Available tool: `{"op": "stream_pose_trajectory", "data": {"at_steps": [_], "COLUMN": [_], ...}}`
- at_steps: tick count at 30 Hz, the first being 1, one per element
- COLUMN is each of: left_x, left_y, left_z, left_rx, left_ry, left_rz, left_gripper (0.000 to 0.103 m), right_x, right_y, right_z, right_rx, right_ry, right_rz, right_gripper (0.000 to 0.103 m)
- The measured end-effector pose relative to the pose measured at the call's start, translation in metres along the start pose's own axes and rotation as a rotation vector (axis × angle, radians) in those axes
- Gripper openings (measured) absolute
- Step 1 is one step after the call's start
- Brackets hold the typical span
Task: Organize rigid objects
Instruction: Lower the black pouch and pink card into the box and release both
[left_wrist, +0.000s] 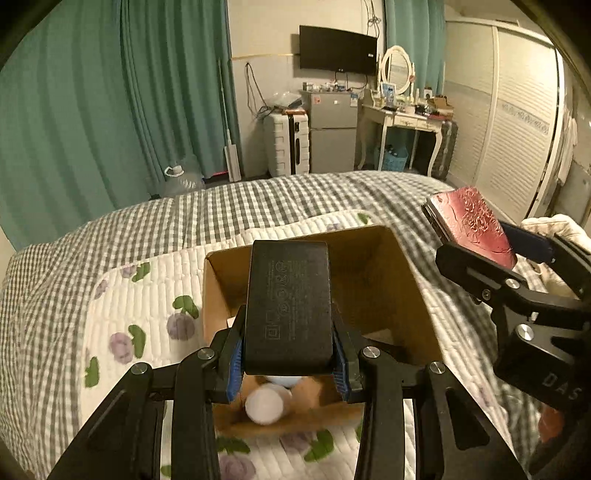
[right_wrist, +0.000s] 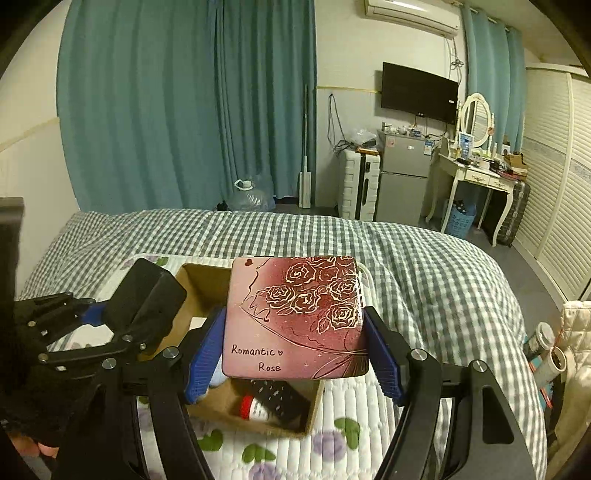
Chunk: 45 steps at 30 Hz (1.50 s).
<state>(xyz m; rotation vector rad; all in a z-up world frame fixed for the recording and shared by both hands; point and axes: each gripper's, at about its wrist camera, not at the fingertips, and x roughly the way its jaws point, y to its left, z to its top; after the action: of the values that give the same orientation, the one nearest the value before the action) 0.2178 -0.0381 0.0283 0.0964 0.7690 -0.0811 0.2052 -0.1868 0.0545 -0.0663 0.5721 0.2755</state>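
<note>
Matt black plastic adapter (left_wrist: 289, 306), glossy rose-print tin (right_wrist: 295, 317), brown cardboard box (left_wrist: 384, 280), quilted cloth mat (left_wrist: 147, 295)

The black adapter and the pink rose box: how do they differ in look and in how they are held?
The black adapter is plain and dark, with small printed symbols; the pink rose box bears gold roses and the words "Romantic Rose". The adapter is narrow and long; the box is wide and nearly square. The left gripper clamps the adapter; the right gripper clamps the box. Both are held over the cardboard box.

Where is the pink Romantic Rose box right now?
The Romantic Rose box is clamped in the right gripper, held above the open cardboard box on the bed, right of the left gripper's black adapter.
</note>
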Motion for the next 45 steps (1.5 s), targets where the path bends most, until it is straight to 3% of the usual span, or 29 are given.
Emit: {"op": "stream_pose_trajectory", "data": {"at_steps": [9,15,21,25,33,45], "left_x": [0.09,0.115,0.119,0.104,0.074,0.067], "left_y": [-0.005,-0.005,-0.005,-0.011,0.004,0.039], "left_z": [-0.006,-0.01,-0.012,-0.011,-0.009,-0.009], "left_rx": [0.043,0.048,0.018,0.054,0.037,-0.039], "left_ry": [0.142,0.16,0.189,0.155,0.119,0.045], "left_rz": [0.054,0.042,0.006,0.047,0.065,0.063], "left_gripper": [0.039,0.039,0.041,0.049,0.05,0.05], "right_x": [0.078,0.112,0.122,0.115,0.104,0.151], "right_y": [-0.004,-0.014,-0.018,-0.018,-0.015,0.007], "right_z": [-0.011,-0.022,-0.023,-0.023,-0.015,-0.026], "right_rx": [-0.016,-0.007,-0.006,-0.016,-0.017,-0.044], "right_ry": [0.06,0.091,0.088,0.082,0.078,0.166], "right_rz": [0.032,0.05,0.062,0.054,0.05,0.074], "right_gripper": [0.071,0.071,0.071,0.071,0.071,0.071]}}
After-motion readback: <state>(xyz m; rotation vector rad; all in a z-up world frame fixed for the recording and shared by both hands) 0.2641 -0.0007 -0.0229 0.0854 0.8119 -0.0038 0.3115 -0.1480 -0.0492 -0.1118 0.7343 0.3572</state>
